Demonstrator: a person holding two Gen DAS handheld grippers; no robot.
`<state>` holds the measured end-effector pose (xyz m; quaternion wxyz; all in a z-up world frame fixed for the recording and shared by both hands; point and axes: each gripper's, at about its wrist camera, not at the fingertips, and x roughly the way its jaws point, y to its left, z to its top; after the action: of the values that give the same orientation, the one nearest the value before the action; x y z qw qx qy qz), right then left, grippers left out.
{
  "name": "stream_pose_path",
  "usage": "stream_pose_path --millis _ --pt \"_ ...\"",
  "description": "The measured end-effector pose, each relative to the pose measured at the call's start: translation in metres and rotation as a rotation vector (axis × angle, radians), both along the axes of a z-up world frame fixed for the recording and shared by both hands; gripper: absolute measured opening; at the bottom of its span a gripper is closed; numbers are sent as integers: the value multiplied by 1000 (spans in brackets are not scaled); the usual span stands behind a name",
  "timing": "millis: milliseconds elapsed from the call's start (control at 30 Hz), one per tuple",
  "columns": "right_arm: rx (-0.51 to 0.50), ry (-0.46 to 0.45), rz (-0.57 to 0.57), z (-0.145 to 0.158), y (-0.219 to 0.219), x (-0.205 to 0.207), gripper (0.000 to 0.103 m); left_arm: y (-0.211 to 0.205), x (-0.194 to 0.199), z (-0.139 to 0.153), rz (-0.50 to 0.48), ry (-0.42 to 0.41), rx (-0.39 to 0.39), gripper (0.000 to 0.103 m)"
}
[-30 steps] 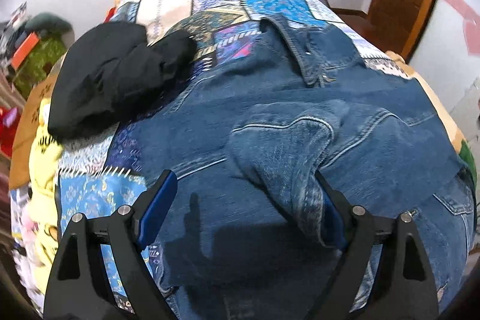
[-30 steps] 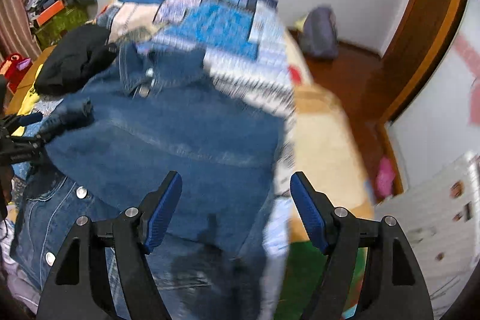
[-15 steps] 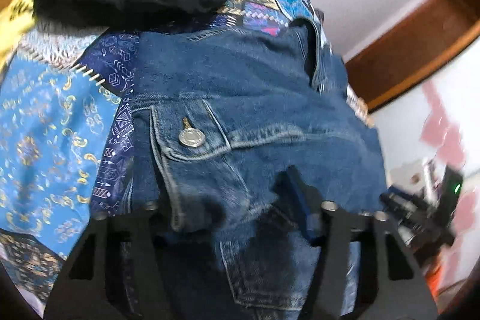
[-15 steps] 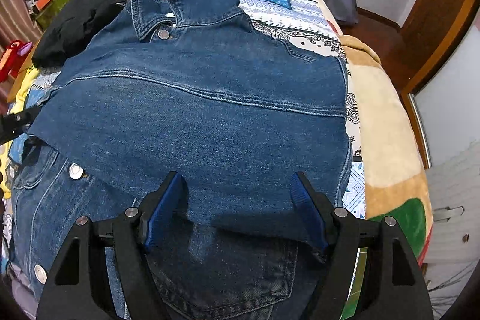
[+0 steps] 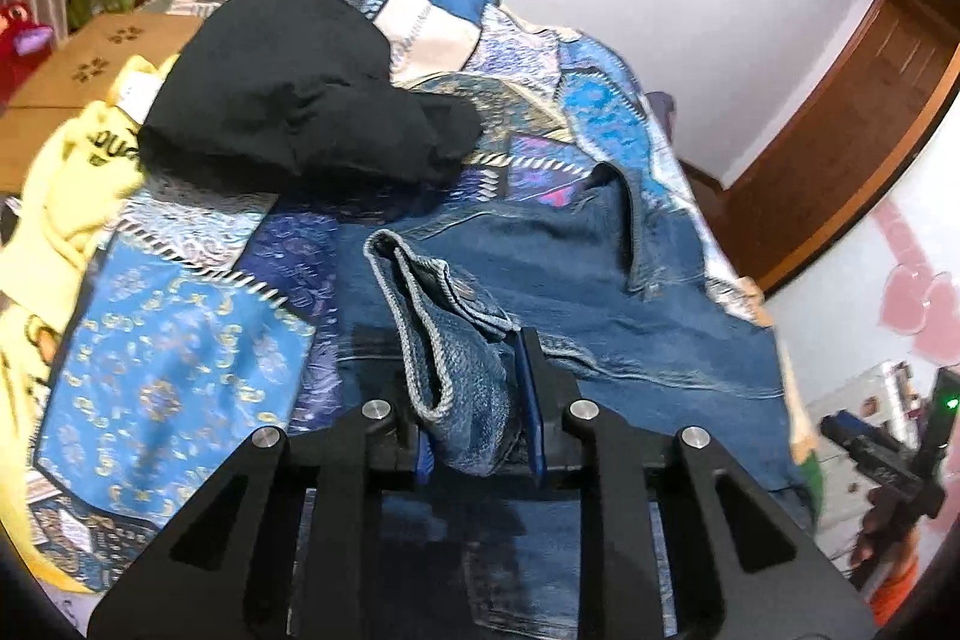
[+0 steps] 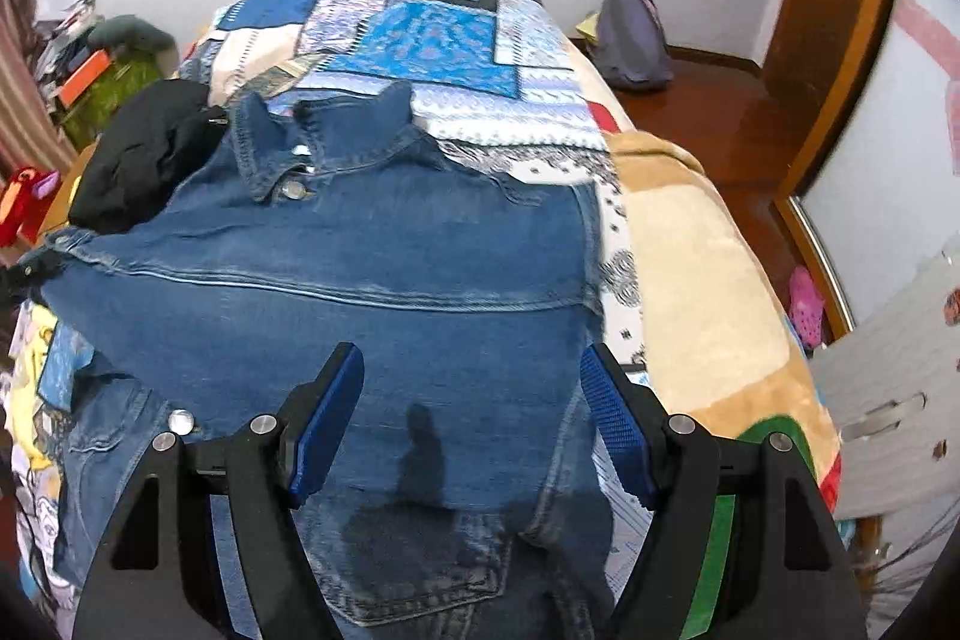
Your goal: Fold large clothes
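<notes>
The left gripper (image 5: 477, 421), its jaws just closed, is clamped on a denim jacket (image 6: 372, 268) fold, its left pad hidden. The right gripper (image 6: 474, 424) is held apart, empty.

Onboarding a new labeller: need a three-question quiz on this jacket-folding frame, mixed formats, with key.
1. True or false: the left gripper is clamped on a bunched fold of the blue denim jacket.
2. The right gripper is: A) open above the jacket, B) shut on the collar, C) gripping a button.
3. Fill in: the crumpled black garment lies on the patchwork ____.

Key: 1 true; 2 A; 3 quilt.
</notes>
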<state>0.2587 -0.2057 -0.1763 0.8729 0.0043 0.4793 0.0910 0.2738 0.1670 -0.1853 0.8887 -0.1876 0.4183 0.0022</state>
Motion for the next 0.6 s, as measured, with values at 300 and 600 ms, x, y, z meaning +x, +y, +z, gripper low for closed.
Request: stream_pose_path --millis 300,600 --pt "-32 119 -6 -48 -11 6 71 14 -4 -67 25 194 152 55" --pt "43 81 -12 -26 -31 22 71 46 -2 -36 31 186 158 58"
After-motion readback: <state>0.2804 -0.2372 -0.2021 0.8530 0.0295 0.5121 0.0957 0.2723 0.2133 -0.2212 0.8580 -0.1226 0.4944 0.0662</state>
